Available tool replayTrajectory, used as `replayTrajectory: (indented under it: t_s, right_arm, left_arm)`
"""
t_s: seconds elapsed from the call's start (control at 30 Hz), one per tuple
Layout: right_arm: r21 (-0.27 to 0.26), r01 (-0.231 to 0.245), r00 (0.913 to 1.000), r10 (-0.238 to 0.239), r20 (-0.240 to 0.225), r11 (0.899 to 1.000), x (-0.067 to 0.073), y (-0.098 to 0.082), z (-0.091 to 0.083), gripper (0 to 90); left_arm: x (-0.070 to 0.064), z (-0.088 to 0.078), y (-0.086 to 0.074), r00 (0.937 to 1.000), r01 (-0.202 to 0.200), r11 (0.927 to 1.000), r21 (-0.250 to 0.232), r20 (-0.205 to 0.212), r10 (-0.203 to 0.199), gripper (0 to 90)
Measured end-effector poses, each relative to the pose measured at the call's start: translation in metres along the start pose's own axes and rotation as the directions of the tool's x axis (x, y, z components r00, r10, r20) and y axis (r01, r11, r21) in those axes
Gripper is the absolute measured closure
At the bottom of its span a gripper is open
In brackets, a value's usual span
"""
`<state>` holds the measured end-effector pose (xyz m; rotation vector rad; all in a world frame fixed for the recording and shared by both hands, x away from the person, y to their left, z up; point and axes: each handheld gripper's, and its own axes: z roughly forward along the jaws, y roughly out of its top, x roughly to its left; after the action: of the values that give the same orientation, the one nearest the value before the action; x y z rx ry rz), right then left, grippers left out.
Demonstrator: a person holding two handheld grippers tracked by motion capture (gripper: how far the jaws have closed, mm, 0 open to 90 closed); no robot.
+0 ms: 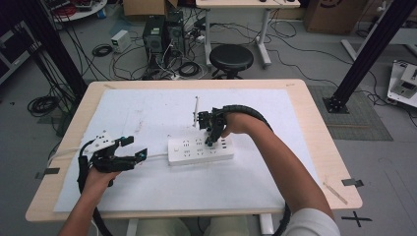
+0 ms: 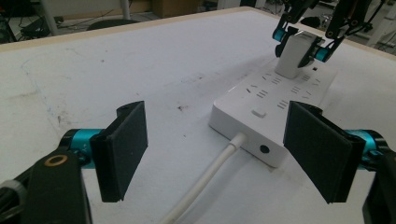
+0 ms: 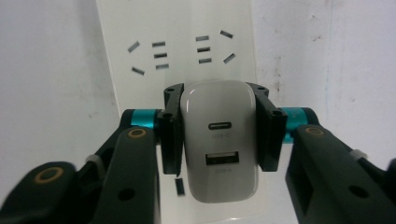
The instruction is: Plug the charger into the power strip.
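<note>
Our right gripper brackets the white charger, which stands plugged into the power strip at centre frame in the high view; whether the pads press or have let go we cannot tell. We should judge the seating before lifting away, and pull straight up. The left gripper stands released at the strip's cord end, ready to steady it on the desk.

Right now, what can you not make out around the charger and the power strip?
- Charger prongs: right gripper view, hidden under its own body.
- Print under its two ports: right gripper view, too blurred.
- Where the cable ends: left gripper view, cut off by the bottom edge.
</note>
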<state>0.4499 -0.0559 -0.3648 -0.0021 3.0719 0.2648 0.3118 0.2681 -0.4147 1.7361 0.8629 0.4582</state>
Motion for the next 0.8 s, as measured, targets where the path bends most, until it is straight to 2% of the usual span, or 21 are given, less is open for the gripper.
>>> replayTrajectory:
  t_s: [0.03,0.07,0.1,0.13,0.2,0.3,0.4,0.43,0.47,0.5,0.53,0.57,0.7,0.73,0.8]
  right_arm:
    - [0.0,0.0,1.0,0.0,0.0,1.0,0.0,0.0,0.0,57.2]
    - [-0.02,-0.023,0.9997,0.022,-0.004,1.0,-0.001,-0.002,0.0,57.2]
    - [-0.02,-0.023,0.9997,0.022,-0.004,1.0,-0.001,-0.002,0.0,47.5]
    - [-0.127,-0.116,0.9931,0.117,-0.003,0.985,-0.001,-0.011,-0.006,36.3]
    - [-0.182,-0.155,0.9875,0.158,0.002,0.971,0.001,-0.016,-0.01,30.3]
    - [-0.222,-0.2,0.9784,0.207,0.009,0.954,0.006,-0.025,-0.016,27.1]
    - [-0.266,-0.236,0.9663,0.255,0.036,0.935,0.01,-0.037,-0.022,26.0]
    - [-0.266,-0.236,0.9663,0.255,0.036,0.935,0.01,-0.037,-0.022,26.0]
    - [-0.289,-0.249,0.9618,0.271,0.038,0.924,0.012,-0.042,-0.024,25.2]
    - [-0.349,-0.307,0.939,0.342,0.041,0.885,0.016,-0.055,-0.032,22.0]
    - [-0.362,-0.315,0.9354,0.351,0.039,0.878,0.017,-0.058,-0.033,22.0]
    - [-0.386,-0.336,0.925,0.378,0.038,0.859,0.018,-0.064,-0.035,22.0]
    - [-0.441,-0.408,0.882,0.47,0.035,0.799,0.026,-0.085,-0.042,22.0]
    - [-0.441,-0.408,0.882,0.47,0.035,0.799,0.026,-0.085,-0.042,22.0]
    - [-0.468,-0.432,0.8624,0.505,0.035,0.771,0.031,-0.097,-0.045,22.0]
  left_arm:
    - [0.0,0.0,0.0,1.0,0.0,1.0,0.0,0.0,0.0,22.0]
    - [0.0,0.0,0.0,1.0,0.0,1.0,0.0,0.0,0.0,22.0]
    - [-0.001,0.0,0.0,1.0,-0.004,1.0,0.0,-0.001,0.004,22.0]
    - [-0.001,0.0,0.0,1.0,-0.003,1.0,0.0,0.002,0.003,21.9]
    - [0.0,0.0,0.0,1.0,-0.007,1.0,0.004,0.002,0.007,21.9]
    - [-0.001,-0.001,-0.001,1.0,-0.002,1.0,-0.005,0.003,0.002,21.9]
    - [-0.002,-0.001,-0.001,1.0,-0.003,1.0,-0.006,0.0,0.003,21.9]
    - [-0.002,-0.001,-0.001,1.0,-0.003,1.0,-0.006,0.0,0.003,21.9]
    - [-0.003,-0.002,0.0,1.0,-0.003,0.9999,-0.01,0.0,0.003,21.9]
    - [-0.003,-0.002,0.001,1.0,-0.003,0.9999,-0.015,-0.002,0.003,21.9]
    - [-0.004,-0.002,0.001,1.0,-0.003,0.9998,-0.017,-0.001,0.003,21.9]
    - [-0.004,-0.002,0.001,1.0,-0.004,0.9998,-0.021,0.0,0.004,21.9]
    - [-0.005,-0.002,0.003,1.0,-0.006,0.9997,-0.024,0.001,0.006,21.9]
    - [-0.005,-0.002,0.003,1.0,-0.006,0.9997,-0.024,0.001,0.006,21.9]
    - [-0.006,-0.002,0.003,1.0,-0.009,0.9996,-0.027,0.0,0.009,21.9]
